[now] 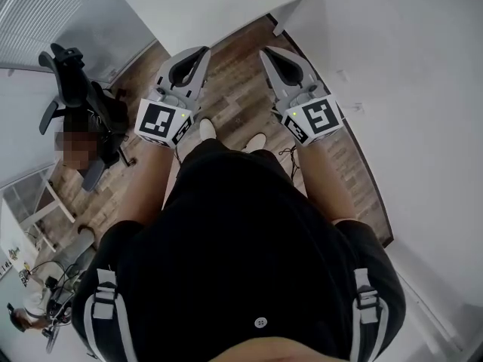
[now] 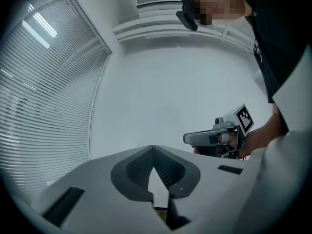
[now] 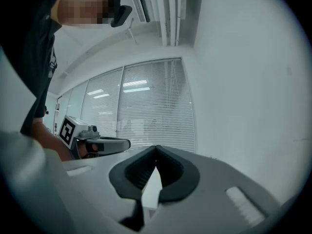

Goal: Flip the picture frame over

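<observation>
Both tools look like the same stuff. The pale grey moulded-plastic left gripper [image 1: 202,51] and its twin, the right gripper [image 1: 266,51], have smooth matt shells. The dark inner pads [image 2: 139,168] are ribbed and look kinda rubbery. Under the fingers, the brown plank floor [image 1: 234,96] shows wood grain with a dull sheen. Just past the fingertips, the white table top [image 1: 196,10] is smooth and matt. The black shirt [image 1: 241,240] is plain soft cloth.
</observation>
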The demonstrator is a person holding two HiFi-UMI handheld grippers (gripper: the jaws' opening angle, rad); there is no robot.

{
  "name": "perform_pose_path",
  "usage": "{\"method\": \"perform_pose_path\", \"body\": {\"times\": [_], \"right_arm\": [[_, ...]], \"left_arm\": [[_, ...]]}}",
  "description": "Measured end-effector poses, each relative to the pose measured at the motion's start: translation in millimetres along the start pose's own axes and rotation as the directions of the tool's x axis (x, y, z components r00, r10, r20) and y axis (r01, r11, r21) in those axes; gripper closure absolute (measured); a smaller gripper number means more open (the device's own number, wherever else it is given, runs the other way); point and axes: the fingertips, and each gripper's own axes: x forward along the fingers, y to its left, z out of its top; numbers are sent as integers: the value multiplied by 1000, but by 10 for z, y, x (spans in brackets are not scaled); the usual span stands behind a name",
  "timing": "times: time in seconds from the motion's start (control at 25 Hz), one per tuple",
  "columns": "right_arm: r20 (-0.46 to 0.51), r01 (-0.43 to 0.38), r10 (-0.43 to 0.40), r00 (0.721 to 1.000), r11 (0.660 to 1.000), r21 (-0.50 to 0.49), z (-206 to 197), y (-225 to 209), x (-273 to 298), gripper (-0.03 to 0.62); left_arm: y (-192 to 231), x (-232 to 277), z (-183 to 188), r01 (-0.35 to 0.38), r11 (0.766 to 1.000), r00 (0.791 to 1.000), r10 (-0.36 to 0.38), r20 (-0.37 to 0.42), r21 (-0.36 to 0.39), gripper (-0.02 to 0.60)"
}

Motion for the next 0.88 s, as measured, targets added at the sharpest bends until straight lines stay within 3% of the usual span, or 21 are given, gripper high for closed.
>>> {"method": "perform_pose_path", "body": {"times": [0.6,0.68,0.88], "right_arm": [[-44,33,-32,999,999,33,-109,184,473,581],[-49,34,-32,998,999,38,-133,224,575,485],[-57,68,-66,996,997,40,-195,249,798,385]], "left_arm": [[412,-138,-85,40,999,999,-40,-7,-19,578],[503,-158,-89,42,999,999,-42,-1,-24,578],[729,-168,-124,66,997,998,-66,3,-37,578]]}}
